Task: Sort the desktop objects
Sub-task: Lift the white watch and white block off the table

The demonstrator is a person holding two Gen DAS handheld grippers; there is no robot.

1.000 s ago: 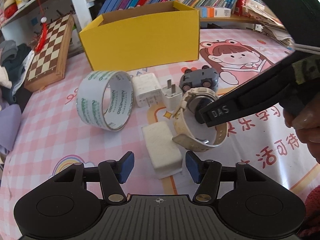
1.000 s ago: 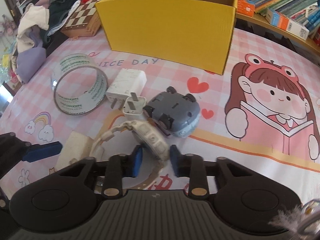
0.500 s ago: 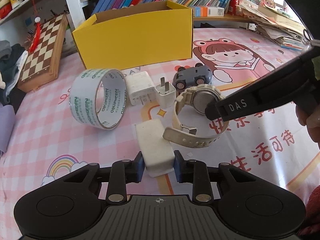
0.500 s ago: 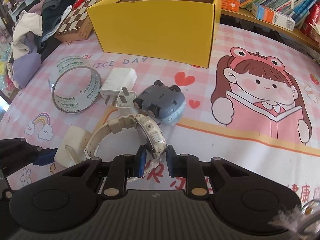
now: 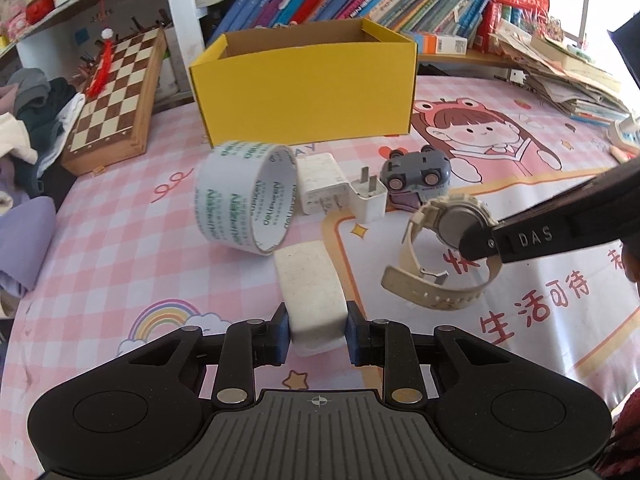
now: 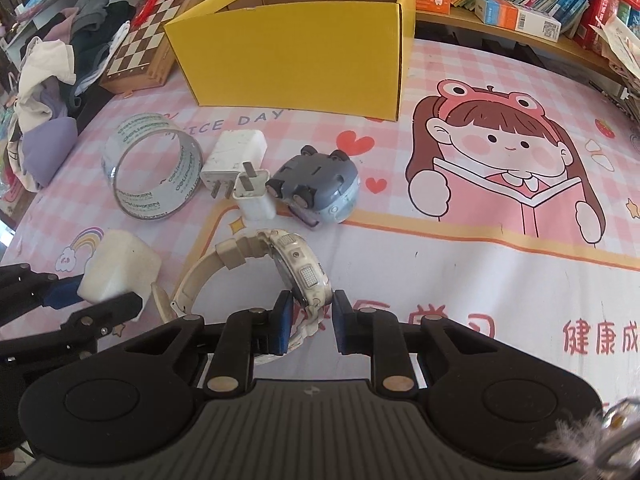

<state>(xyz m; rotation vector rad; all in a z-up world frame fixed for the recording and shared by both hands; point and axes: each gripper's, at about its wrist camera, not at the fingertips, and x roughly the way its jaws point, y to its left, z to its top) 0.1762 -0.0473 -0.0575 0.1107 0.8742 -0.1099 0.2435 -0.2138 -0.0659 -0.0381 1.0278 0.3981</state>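
On the far left we see a wooden chessboard box (image 5: 116, 96) leaning at the edge of the table (image 5: 120, 248), which is covered with a pink checked cartoon cloth. Next comes a roll of clear tape (image 5: 246, 196) standing on its edge, in front of the open yellow cardboard box (image 5: 304, 100). Just right of the tape lie a large white charger (image 5: 322, 189) and a small white plug adapter (image 5: 370, 199), side by side and touching. Below them our left hand-held gripper (image 5: 316, 332) has its blue pads pressed against both sides of a white foam block (image 5: 312, 292), narrowly closed on its near end; the far end of the block almost reaches the tape roll. Right of the adapter a grey toy car (image 5: 418, 174) lies on its side with its wheels facing us. Farther right, our right hand-held gripper (image 6: 307, 322) clamps the case of a cream wristwatch (image 6: 296, 268), and in the left wrist view the watch (image 5: 444, 252) appears lifted clear of the cloth, its strap hanging below.
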